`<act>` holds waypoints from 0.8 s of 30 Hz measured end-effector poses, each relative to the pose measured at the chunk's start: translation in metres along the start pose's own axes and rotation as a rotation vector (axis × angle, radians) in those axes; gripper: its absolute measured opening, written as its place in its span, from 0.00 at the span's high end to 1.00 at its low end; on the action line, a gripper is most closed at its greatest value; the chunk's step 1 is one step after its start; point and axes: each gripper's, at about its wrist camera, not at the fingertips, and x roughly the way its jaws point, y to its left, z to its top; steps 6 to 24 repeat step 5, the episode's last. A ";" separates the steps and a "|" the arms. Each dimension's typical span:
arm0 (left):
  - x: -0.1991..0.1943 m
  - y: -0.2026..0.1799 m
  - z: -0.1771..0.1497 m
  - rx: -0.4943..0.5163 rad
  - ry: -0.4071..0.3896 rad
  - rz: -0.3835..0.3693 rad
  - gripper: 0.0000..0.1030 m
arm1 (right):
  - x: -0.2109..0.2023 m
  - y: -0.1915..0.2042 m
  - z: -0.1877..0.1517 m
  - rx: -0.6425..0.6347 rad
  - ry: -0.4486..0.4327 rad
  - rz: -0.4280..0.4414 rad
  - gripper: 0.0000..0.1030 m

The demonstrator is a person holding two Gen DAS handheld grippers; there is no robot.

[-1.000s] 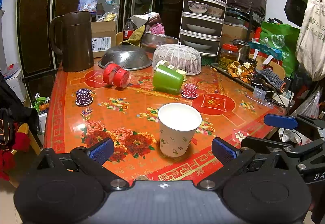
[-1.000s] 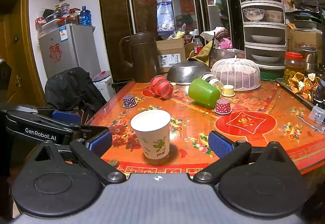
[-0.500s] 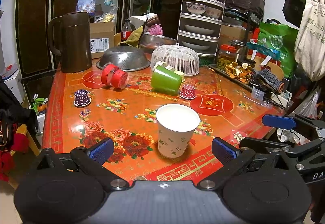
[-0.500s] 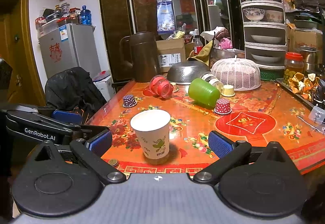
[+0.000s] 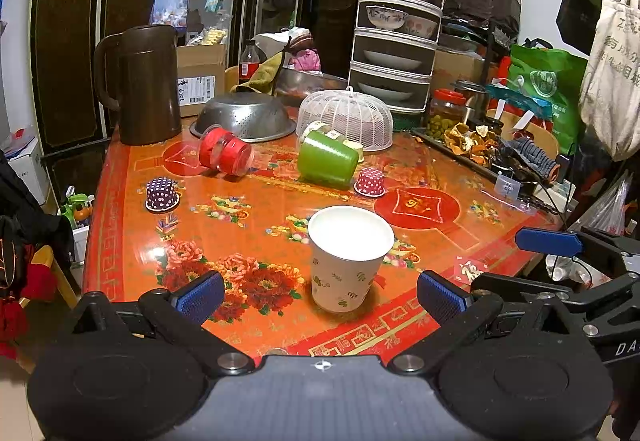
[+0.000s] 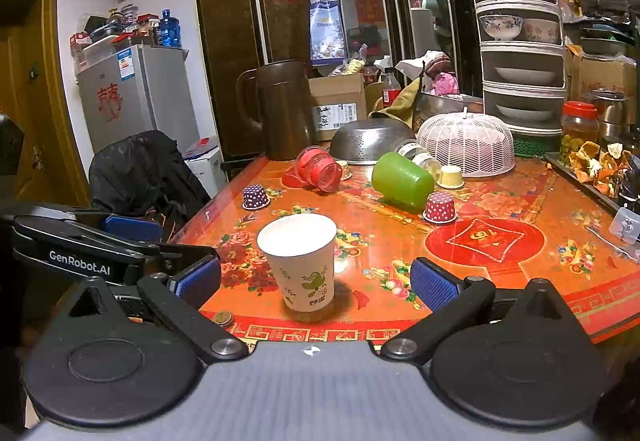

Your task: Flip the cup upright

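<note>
A white paper cup [image 5: 347, 261] with a leaf print stands upright, mouth up, near the front edge of the orange flowered table [image 5: 240, 225]; it also shows in the right wrist view [image 6: 301, 261]. My left gripper [image 5: 320, 295] is open and empty, its blue pads a little short of the cup on either side. My right gripper [image 6: 316, 283] is open and empty, just short of the cup. Each gripper shows at the edge of the other's view.
A green cup [image 5: 327, 162] and a red jar [image 5: 225, 150] lie on their sides farther back. Small dotted cupcake cases [image 5: 162, 194] [image 5: 370, 182], a steel colander [image 5: 244, 116], a white mesh cover [image 5: 345, 119], a brown jug [image 5: 144, 83] and a tray of peels [image 5: 472, 145] stand around.
The left wrist view has shifted slightly, so the cup sits a little lower and closer. The right gripper and the cup have not moved.
</note>
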 end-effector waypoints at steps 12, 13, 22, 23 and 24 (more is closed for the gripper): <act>0.000 0.000 0.000 0.000 -0.001 -0.004 0.00 | 0.000 0.000 -0.001 0.001 0.001 0.001 0.01; 0.000 0.000 0.000 0.000 -0.001 -0.004 0.00 | 0.000 0.000 -0.001 0.001 0.001 0.001 0.01; 0.000 0.000 0.000 0.000 -0.001 -0.004 0.00 | 0.000 0.000 -0.001 0.001 0.001 0.001 0.01; 0.000 0.000 0.000 0.000 -0.001 -0.004 0.00 | 0.000 0.000 -0.001 0.001 0.001 0.001 0.01; 0.000 0.000 0.000 0.000 -0.001 -0.004 0.00 | 0.000 0.000 -0.001 0.001 0.001 0.001 0.01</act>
